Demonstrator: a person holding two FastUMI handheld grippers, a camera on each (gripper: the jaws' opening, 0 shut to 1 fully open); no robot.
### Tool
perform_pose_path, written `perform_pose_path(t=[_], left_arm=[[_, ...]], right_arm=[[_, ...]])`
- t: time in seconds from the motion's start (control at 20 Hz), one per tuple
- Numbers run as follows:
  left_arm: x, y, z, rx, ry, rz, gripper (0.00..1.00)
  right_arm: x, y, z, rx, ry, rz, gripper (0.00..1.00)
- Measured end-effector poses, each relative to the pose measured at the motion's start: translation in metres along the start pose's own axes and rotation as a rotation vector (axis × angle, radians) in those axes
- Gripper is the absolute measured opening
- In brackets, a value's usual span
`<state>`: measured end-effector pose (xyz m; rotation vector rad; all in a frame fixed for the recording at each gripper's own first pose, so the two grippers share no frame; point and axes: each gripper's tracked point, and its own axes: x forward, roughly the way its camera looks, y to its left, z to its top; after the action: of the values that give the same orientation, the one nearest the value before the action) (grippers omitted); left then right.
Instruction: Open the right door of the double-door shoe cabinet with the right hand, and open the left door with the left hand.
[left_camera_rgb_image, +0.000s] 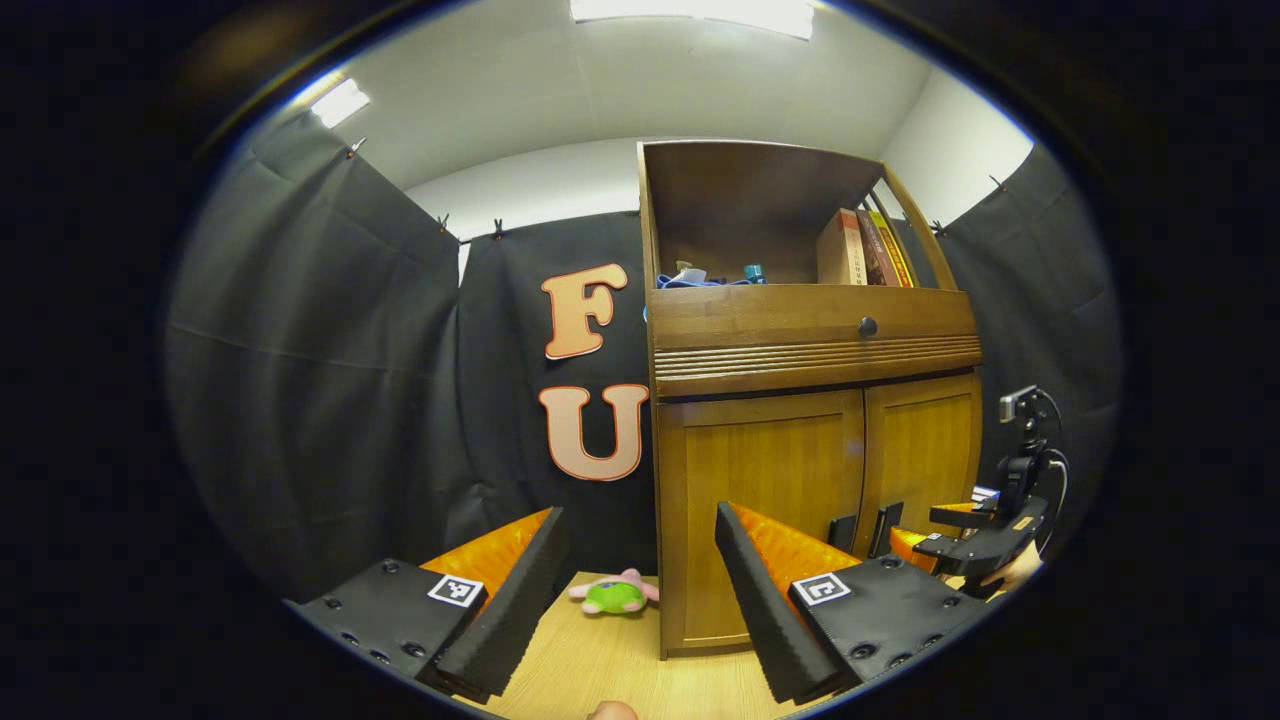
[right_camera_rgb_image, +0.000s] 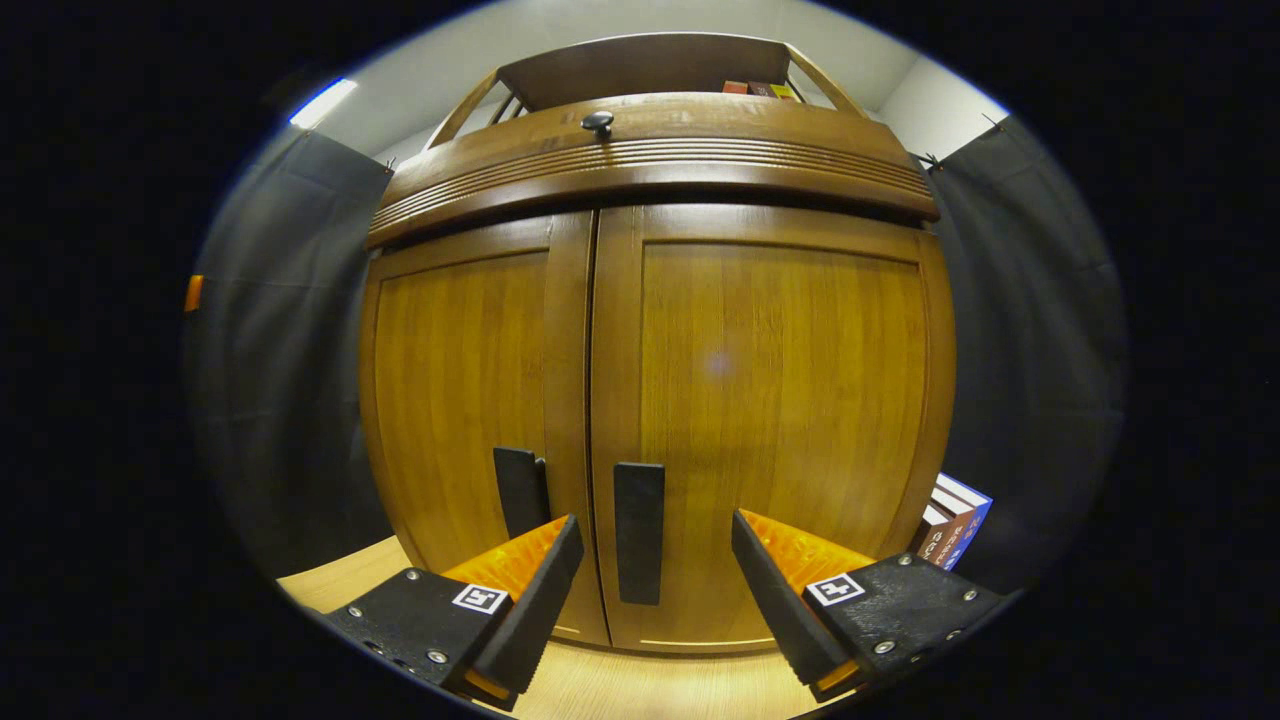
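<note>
**Facing the closed shoe cabinet, both claws spread wide**

Standing on the pale wooden surface (right_camera_rgb_image: 640, 690), the shoe cabinet (right_camera_rgb_image: 650, 400) is showing both doors closed in the right gripper view. The right door (right_camera_rgb_image: 780, 420) and the left door (right_camera_rgb_image: 470, 390) are meeting at a thin vertical seam, each carrying a flat black handle low down beside that seam: the right handle (right_camera_rgb_image: 639, 532) and the left handle (right_camera_rgb_image: 521, 492). The right claw (right_camera_rgb_image: 655, 590) is hovering close in front of the doors, its jaws released and holding nothing, with the right handle appearing between the two fingers but untouched by either.

In the left gripper view the left claw (left_camera_rgb_image: 640, 580) is sitting farther back and off to the cabinet's left side, its jaws likewise released and gripping nothing. From there the cabinet (left_camera_rgb_image: 810, 420) is appearing at an angle, and the right claw (left_camera_rgb_image: 975, 545) is showing near the lower right, close to the door handles.

Above the doors a drawer with a dark round knob (left_camera_rgb_image: 867, 326) is running across the front. An open shelf on top is holding a few upright books (left_camera_rgb_image: 865, 250) and some small blue items (left_camera_rgb_image: 700, 277). A green and pink plush toy (left_camera_rgb_image: 615, 594) is lying on the surface just left of the cabinet. More books (right_camera_rgb_image: 955, 520) are leaning beside its right side.
</note>
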<state>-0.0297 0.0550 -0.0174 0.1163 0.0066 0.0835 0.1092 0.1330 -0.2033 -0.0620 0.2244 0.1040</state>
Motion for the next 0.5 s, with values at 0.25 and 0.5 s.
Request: perform_pose_path(t=[0.25, 0.5], left_arm=[[0.001, 0.010, -0.005, 0.010, -0.004, 0.017, 0.96], [0.007, 0.022, -0.015, 0.003, 0.013, 0.034, 0.94]], right_arm=[[0.017, 0.003, -0.018, 0.031, 0.043, -0.004, 0.83], [0.026, 0.008, -0.023, 0.039, 0.056, 0.006, 0.73]])
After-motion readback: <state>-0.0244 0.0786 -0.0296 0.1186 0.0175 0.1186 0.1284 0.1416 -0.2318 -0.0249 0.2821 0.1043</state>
